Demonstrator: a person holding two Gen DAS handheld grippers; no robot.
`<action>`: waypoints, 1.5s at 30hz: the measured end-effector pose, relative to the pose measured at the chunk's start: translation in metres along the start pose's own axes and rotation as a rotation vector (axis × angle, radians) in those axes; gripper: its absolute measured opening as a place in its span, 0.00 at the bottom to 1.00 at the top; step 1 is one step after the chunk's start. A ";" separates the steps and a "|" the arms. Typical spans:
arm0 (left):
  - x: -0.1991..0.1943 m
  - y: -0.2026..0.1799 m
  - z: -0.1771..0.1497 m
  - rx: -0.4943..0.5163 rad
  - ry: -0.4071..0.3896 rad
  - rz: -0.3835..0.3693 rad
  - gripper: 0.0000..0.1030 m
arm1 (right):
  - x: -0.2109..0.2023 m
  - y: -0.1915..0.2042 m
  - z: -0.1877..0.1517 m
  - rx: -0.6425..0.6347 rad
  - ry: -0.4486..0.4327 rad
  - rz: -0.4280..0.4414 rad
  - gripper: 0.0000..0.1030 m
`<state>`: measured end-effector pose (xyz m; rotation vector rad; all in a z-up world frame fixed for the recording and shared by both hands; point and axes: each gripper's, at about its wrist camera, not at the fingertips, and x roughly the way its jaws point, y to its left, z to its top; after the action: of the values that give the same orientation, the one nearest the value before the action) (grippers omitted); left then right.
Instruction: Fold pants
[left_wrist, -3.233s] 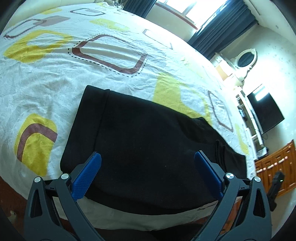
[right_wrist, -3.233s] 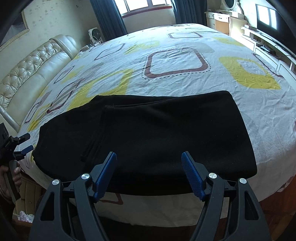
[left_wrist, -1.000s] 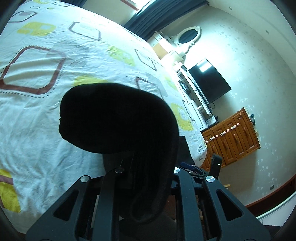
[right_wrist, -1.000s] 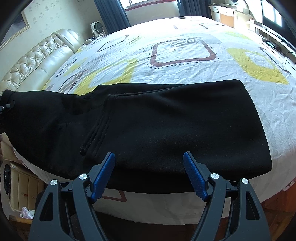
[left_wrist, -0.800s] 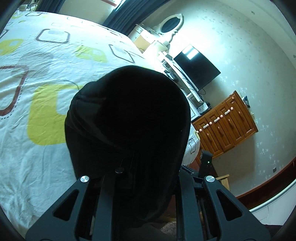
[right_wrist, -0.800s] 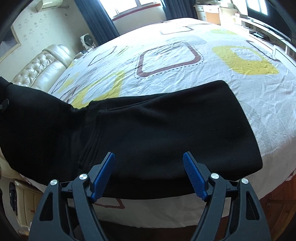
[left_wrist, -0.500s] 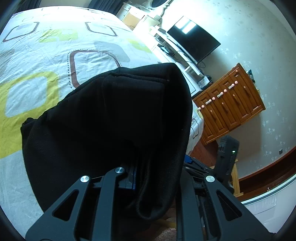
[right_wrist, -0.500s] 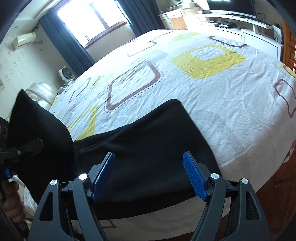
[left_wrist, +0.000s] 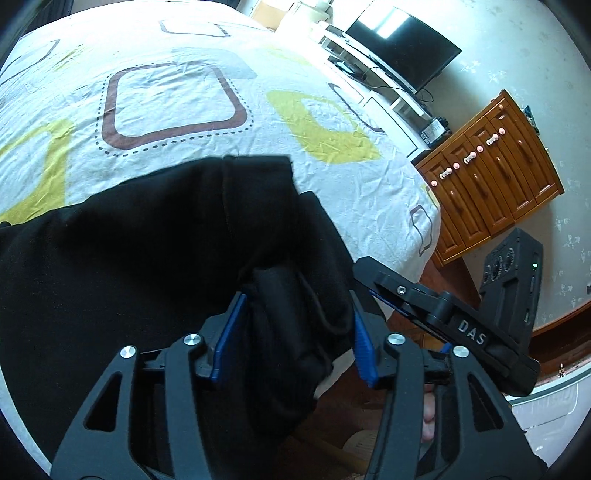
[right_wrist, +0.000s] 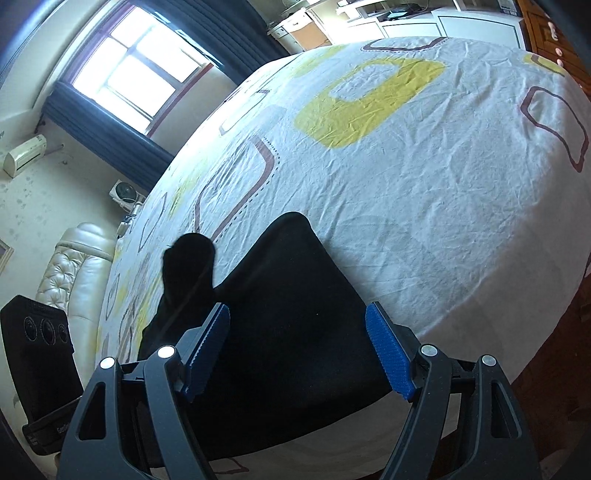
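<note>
The black pants (left_wrist: 147, 236) lie folded over on the patterned bed sheet (left_wrist: 173, 99) near the bed's front edge. My left gripper (left_wrist: 295, 332) has its blue pads partly apart, with a bunched fold of the pants still between them. The right gripper's black body (left_wrist: 443, 317) shows just to the right of it. In the right wrist view my right gripper (right_wrist: 299, 347) is open and empty above the pants (right_wrist: 288, 295), whose raised fold (right_wrist: 188, 266) stands at the left.
A wooden dresser (left_wrist: 495, 166) and a TV (left_wrist: 402, 55) stand to the right of the bed. A cream headboard (right_wrist: 70, 273), window (right_wrist: 136, 70) with dark curtains, and a fan (right_wrist: 125, 192) lie beyond. The bed edge drops to a brown floor (right_wrist: 554, 354).
My left gripper carried the lifted end of the pants over to the right and down onto the other half, and its jaws have begun to part. The right gripper stayed open and swung rightward.
</note>
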<state>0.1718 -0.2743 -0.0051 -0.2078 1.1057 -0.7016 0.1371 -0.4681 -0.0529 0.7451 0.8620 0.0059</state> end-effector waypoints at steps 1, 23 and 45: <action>-0.005 -0.002 -0.001 0.007 -0.009 -0.017 0.57 | 0.001 -0.002 0.001 0.015 0.010 0.019 0.73; -0.135 0.154 -0.141 -0.416 -0.176 0.108 0.84 | 0.034 0.033 -0.018 -0.158 0.254 0.075 0.76; -0.117 0.153 -0.151 -0.421 -0.167 0.009 0.85 | 0.008 0.026 0.001 -0.237 0.158 -0.015 0.12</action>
<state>0.0728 -0.0576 -0.0607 -0.6091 1.0826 -0.4282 0.1505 -0.4466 -0.0430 0.5200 0.9976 0.1529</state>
